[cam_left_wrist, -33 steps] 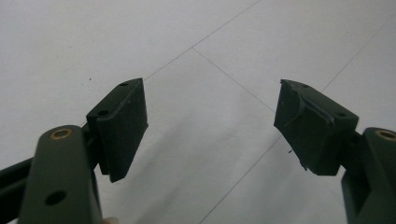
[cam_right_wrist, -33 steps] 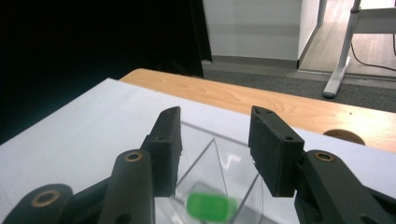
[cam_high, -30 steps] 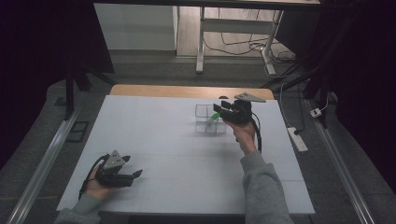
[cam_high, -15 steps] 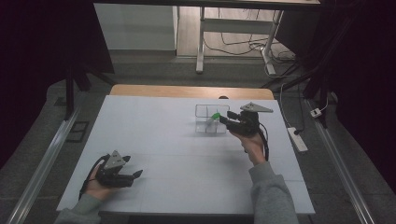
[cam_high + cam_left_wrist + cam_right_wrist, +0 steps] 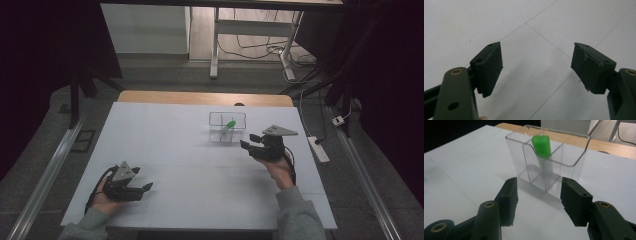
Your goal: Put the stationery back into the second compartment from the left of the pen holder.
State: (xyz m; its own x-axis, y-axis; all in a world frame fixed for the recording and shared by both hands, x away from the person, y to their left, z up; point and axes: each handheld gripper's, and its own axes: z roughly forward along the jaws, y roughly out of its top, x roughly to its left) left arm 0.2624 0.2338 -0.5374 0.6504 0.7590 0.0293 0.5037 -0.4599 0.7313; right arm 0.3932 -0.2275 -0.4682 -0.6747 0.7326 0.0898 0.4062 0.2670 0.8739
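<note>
marker: green-capped marker (image 5: 541, 146) stands tilted in the clear box (image 5: 574, 157), in a rear compartment I think; cap leans on a divider edge. In the high view the box sits at about 1 o'clock from table centre.
step: I judge the drop-in is done and my job now is to back off cleanly.
how to: I'd pull the right gripper (image 5: 538, 200) straight back and low, jaws wide, so neither pad clips the box wall; the box looks light and could slide or tip.
right gripper: released, jaws spread, nothing between them, just in front of the box at its 4 o'clock.
left gripper: left gripper (image 5: 536, 67) released too, jaws wide over bare table, at 7 o'clock, well apart from the box.
materials: box is thin, clear, hard plastic with rounded corners and cross dividers; cap is glossy; pads are matte black, blocky.
table: table (image 5: 165, 145) is white, smooth, with faint seam lines; wooden strip at the far edge.
</note>
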